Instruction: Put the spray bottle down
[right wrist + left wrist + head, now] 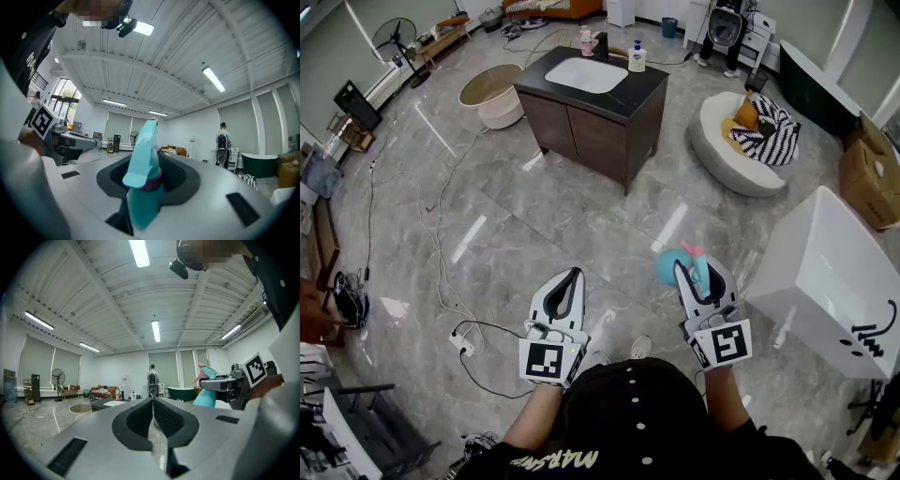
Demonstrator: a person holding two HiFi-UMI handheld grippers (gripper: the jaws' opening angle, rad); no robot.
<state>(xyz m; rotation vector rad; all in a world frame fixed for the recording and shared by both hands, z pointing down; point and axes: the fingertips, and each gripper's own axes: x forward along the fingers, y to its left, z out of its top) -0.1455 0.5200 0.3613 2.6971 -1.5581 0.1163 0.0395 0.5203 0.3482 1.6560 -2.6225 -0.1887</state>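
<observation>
A teal spray bottle [143, 185] with a pink nozzle tip stands upright between the jaws of my right gripper [149, 180], which is shut on its neck; the bottle's trigger head rises above the jaws. In the head view the spray bottle [673, 265] shows at the tip of the right gripper [698, 277], held above the marble floor. My left gripper [564, 292] is held level beside it, jaws together with nothing between them. From the left gripper view the left gripper [153, 401] is shut, and the spray bottle [206, 392] appears off to the right.
A dark vanity cabinet [591, 117] with a white sink and soap bottles stands ahead. A white bathtub [830, 281] is close on the right, a round white cushion seat [741, 150] beyond it. Cables [441, 272] trail on the floor at left. A person [221, 147] stands far off.
</observation>
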